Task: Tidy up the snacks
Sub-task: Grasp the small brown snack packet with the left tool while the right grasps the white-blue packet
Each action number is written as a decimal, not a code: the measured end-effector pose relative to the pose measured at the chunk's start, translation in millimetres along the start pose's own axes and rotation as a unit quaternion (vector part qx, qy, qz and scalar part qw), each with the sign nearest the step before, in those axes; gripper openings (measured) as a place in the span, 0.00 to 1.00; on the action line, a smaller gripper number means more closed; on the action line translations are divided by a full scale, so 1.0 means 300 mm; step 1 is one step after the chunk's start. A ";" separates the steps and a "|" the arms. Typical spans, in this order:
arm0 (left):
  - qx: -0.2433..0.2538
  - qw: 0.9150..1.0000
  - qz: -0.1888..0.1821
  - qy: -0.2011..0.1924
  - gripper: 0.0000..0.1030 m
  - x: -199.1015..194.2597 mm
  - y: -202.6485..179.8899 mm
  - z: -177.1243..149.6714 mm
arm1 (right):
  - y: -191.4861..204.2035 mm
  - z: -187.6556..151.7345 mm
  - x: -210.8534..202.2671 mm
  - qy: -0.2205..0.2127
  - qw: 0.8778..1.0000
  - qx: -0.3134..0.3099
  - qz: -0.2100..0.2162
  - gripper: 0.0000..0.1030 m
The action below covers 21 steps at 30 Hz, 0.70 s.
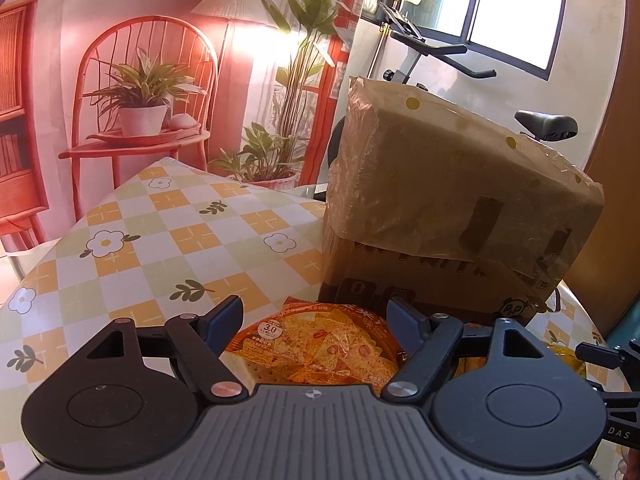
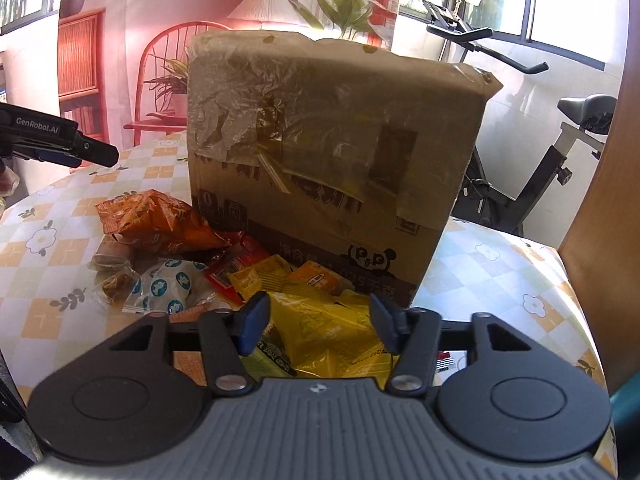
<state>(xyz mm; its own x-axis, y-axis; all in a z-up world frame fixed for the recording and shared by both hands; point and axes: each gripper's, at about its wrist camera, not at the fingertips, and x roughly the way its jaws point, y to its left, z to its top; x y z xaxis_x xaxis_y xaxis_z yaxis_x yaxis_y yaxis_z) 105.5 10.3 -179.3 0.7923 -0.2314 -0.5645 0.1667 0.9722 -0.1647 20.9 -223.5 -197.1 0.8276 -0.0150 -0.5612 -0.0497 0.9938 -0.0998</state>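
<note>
Both tongs spread: left gripper (image 1: 315,322) over orange snack packet (image 1: 316,346), right gripper (image 2: 318,322) above yellow packets (image 2: 320,332); taped cardboard box (image 2: 332,152) centre frame, contents hidden

**Snack packets heaped beside the taped box**

A loose pile of snacks lies against the front of the tape-wrapped cardboard box (image 2: 332,152). A crumpled orange packet (image 2: 156,220) sits at the pile's left edge, with a white packet with blue spots (image 2: 168,286) just in front of it. Yellow packets (image 2: 320,328) overlap nearest the box. A flat orange pizza-print packet (image 1: 316,344) lies at the box's foot.
</note>
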 end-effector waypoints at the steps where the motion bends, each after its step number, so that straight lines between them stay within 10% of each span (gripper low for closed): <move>1: 0.002 1.000 -0.001 0.004 0.75 0.000 -0.005 -0.005 | 0.007 0.003 -0.003 0.001 1.000 0.001 0.008 0.46; 21: 0.027 0.994 -0.061 0.085 0.44 0.039 -0.003 -0.143 | 0.073 -0.018 0.039 0.046 0.996 0.030 0.071 0.34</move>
<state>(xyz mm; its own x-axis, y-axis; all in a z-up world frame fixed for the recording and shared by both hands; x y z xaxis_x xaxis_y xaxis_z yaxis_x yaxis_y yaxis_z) 89.4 5.2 -220.4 0.6541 -0.3460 -0.6726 0.2898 0.9360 -0.1997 26.5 -202.4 -210.2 0.7596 0.1179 -0.6396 -0.1258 0.9915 0.0333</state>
